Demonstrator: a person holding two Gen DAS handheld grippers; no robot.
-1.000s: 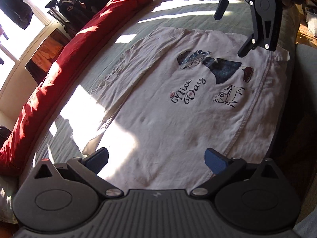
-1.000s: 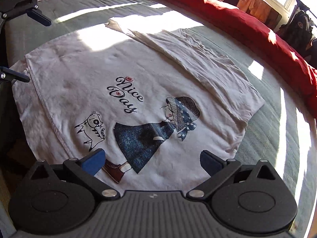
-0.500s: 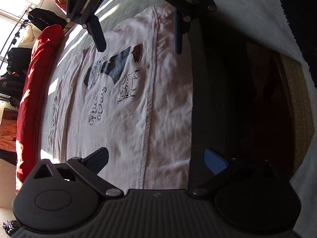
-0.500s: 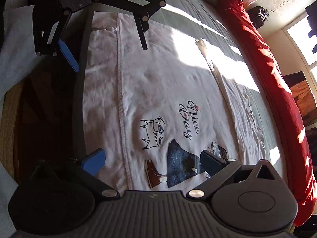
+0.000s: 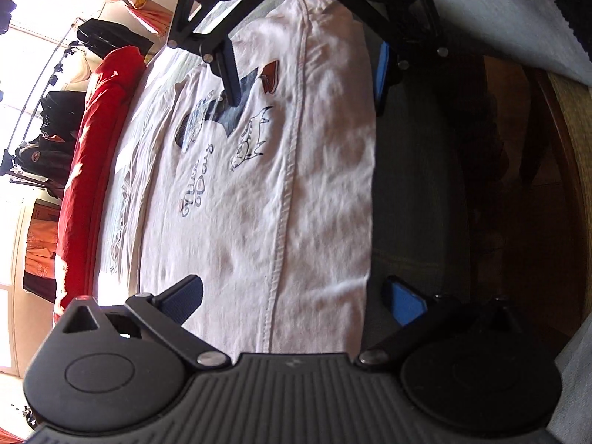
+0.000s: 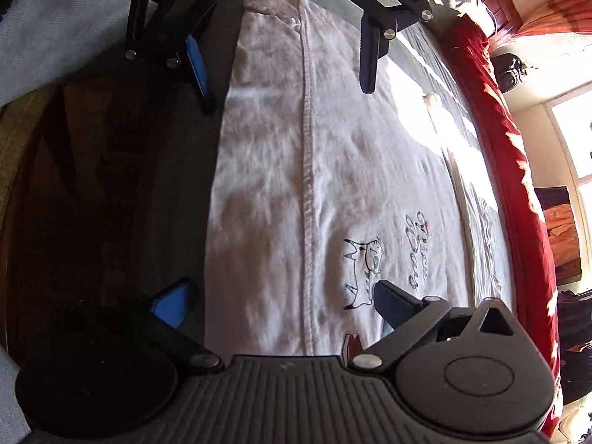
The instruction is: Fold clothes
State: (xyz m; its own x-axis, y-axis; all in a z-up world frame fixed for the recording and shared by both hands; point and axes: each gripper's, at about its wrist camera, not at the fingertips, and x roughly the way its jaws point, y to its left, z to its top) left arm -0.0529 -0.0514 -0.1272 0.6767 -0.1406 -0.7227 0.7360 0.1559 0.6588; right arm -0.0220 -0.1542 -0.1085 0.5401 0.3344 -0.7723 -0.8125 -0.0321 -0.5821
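Both grippers, left gripper point(image 5: 292, 296) and right gripper point(image 6: 281, 296), now face each other low along the near hem of the white printed T-shirt point(image 5: 259, 192), jaws apart and holding nothing; a second ago they looked across it from above. The shirt lies flat on the bed point(image 6: 418, 40), hem at the edge, far side already folded in. Judgement: they are placed to grip the hem.

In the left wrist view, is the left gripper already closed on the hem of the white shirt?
No. The left gripper is open, its two fingers spread apart on either side of the white shirt hem, with nothing clamped.
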